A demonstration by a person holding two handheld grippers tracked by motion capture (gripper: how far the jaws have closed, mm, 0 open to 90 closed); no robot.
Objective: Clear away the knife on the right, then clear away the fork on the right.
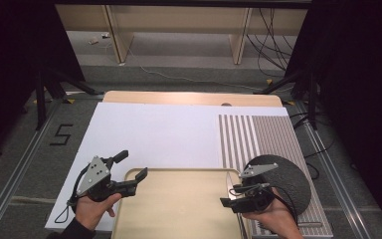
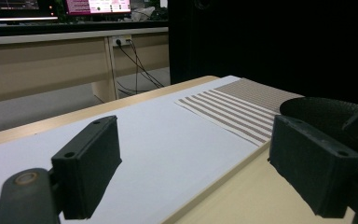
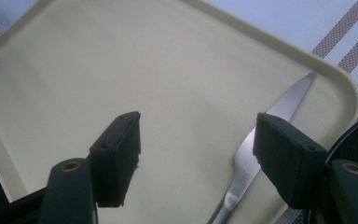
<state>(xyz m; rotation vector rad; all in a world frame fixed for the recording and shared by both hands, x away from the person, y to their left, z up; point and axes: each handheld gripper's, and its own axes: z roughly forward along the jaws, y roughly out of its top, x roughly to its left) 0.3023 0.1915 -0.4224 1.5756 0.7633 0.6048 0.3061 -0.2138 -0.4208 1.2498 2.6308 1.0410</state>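
A beige tray (image 1: 179, 209) lies at the table's near edge, between my two grippers. A silver utensil (image 3: 286, 105) rests flat on the tray (image 3: 121, 70) along its right side, and its handle passes under my right gripper's far jaw. My right gripper (image 3: 198, 126) hovers above the tray's right end (image 1: 231, 195); it is open, and its pads touch nothing. My left gripper (image 1: 131, 167) is held at the tray's far left corner, open with nothing between its jaws (image 2: 193, 140).
A round black plate (image 1: 291, 181) sits on a brown-striped placemat (image 1: 263, 139) right of the tray, close behind the right hand. A white sheet (image 1: 154, 132) covers the wooden tabletop beyond the tray. Floor and desk legs lie past the far edge.
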